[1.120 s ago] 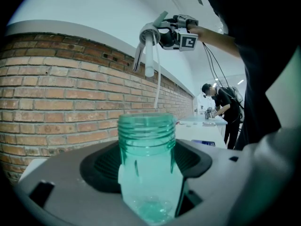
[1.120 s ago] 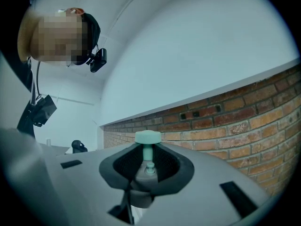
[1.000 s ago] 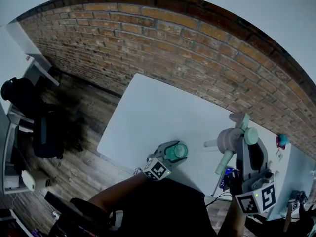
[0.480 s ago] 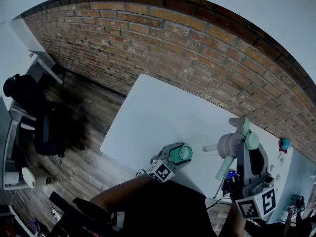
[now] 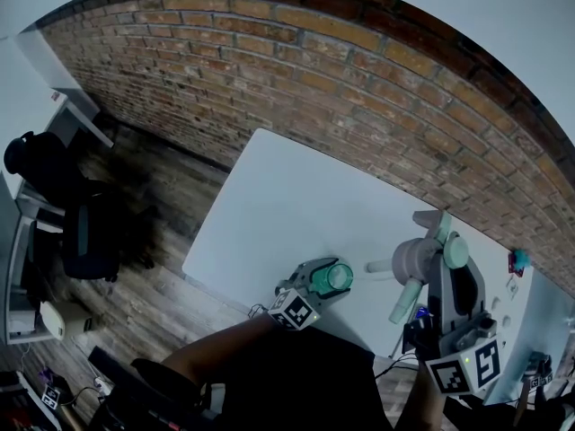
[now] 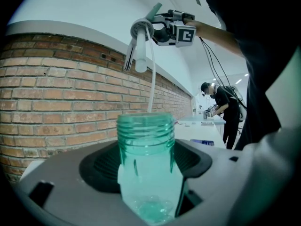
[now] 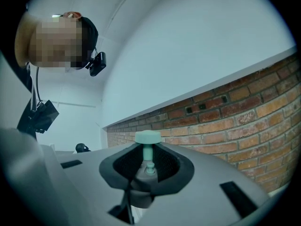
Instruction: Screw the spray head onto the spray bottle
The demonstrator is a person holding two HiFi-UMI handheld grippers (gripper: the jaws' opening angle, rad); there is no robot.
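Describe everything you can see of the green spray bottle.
The spray bottle is translucent green plastic with a ridged, threaded neck and an open, uncapped mouth. It stands upright, clamped between the left gripper's jaws, by the white table's near edge. Whether its base touches the table is hidden.

You're in a lab-like workroom.
A brick wall (image 5: 359, 70) backs your white table (image 5: 287, 196); there's a wood floor (image 5: 153, 299), a chair (image 5: 83, 241), and another person (image 6: 226, 105) in cabled gear.

Steep head view; close, seemingly level gripper views; shared brick wall (image 5: 359, 88)
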